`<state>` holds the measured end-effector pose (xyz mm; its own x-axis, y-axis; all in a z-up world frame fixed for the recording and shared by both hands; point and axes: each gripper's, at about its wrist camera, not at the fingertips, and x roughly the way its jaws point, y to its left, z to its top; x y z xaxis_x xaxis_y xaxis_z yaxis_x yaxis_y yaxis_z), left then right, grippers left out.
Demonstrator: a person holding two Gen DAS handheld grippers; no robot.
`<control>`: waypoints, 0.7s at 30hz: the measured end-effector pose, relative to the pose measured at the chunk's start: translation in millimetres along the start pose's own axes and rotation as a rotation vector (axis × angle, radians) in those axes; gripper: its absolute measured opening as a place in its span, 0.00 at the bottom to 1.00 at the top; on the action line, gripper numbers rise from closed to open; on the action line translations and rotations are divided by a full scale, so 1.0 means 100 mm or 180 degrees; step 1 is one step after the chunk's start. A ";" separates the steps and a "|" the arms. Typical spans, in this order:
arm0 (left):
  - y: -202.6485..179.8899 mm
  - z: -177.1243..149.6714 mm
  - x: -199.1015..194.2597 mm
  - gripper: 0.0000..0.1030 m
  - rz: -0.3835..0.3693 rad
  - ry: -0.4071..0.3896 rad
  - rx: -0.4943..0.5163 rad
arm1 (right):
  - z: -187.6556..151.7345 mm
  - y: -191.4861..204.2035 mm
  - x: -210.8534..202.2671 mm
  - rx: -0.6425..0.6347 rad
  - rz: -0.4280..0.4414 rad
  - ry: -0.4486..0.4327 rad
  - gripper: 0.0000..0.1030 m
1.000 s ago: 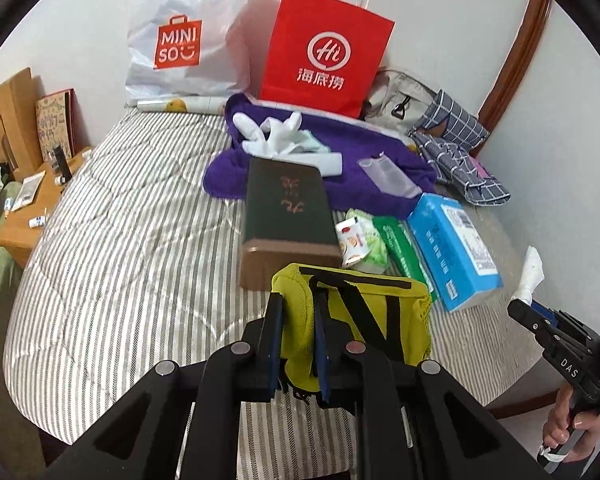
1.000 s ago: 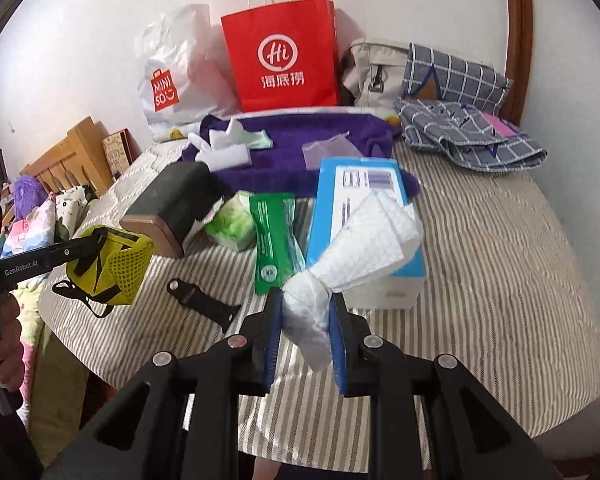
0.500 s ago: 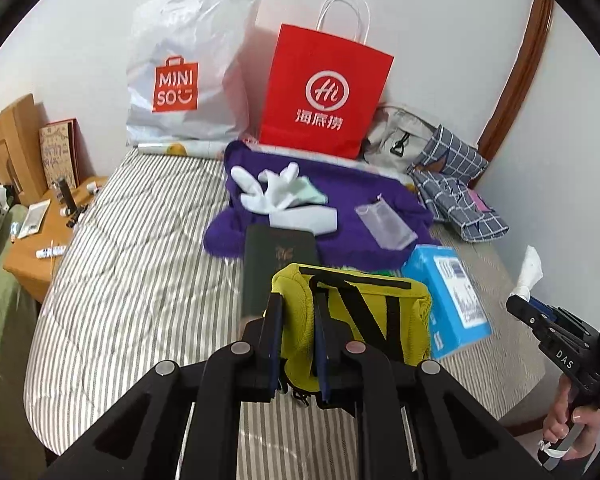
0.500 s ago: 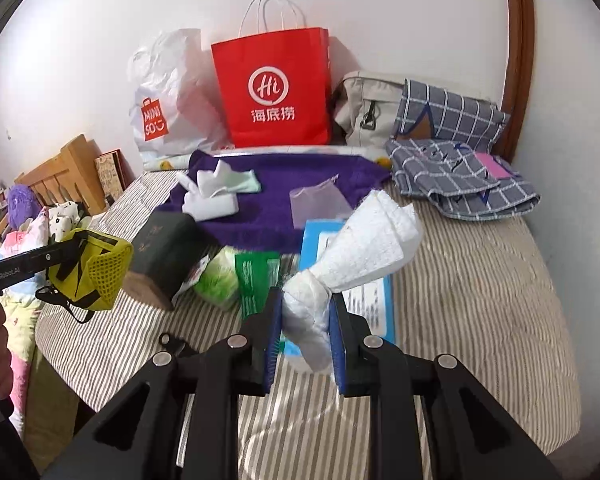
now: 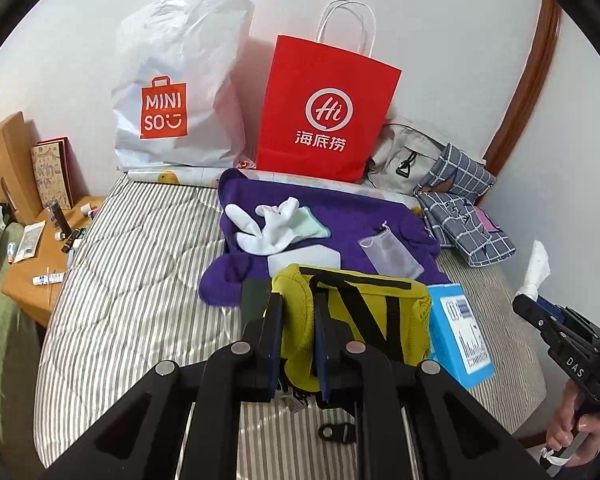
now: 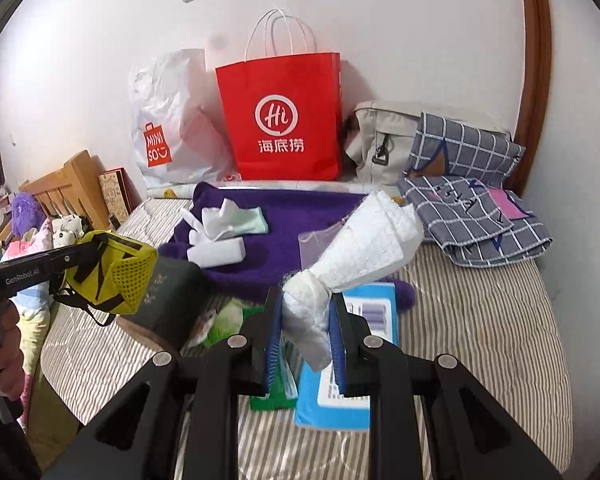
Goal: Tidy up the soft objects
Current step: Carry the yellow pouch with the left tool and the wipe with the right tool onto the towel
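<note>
Left gripper angled down over the near edge of the bed, jaws clamped on a yellow mesh pouch. Right gripper angled down likewise, jaws pinching a white towel. A hand grips the left handle.

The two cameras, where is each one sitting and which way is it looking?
Left wrist view: sits on the left hand-held gripper, looks down across the striped bed; its fingers pinch a yellow pouch; the other hand shows.
Right wrist view: sits on the right hand-held gripper, faces the same bed; its fingers pinch a white towel; the left hand shows.
Both share the red bag, purple blanket and blue box.
</note>
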<state>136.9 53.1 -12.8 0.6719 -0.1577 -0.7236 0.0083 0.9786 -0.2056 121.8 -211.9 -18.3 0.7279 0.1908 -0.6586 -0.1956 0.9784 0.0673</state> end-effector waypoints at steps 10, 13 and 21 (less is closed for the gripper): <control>0.01 0.32 0.26 0.14 0.0042 0.0030 0.0022 | 0.26 -0.03 0.26 0.0004 -0.0011 0.0013 0.22; 0.03 0.40 0.35 0.14 0.0051 0.0045 0.0012 | 0.35 -0.05 0.36 -0.0003 -0.0004 0.0012 0.22; 0.03 0.60 0.61 0.14 0.0092 0.0096 0.0022 | 0.55 -0.20 0.71 0.0067 0.0048 0.0088 0.22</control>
<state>222.3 54.1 -18.2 0.6494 -0.1332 -0.7487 -0.0057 0.9837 -0.1799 213.6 -213.6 -25.0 0.7065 0.2035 -0.6778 -0.1923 0.9769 0.0929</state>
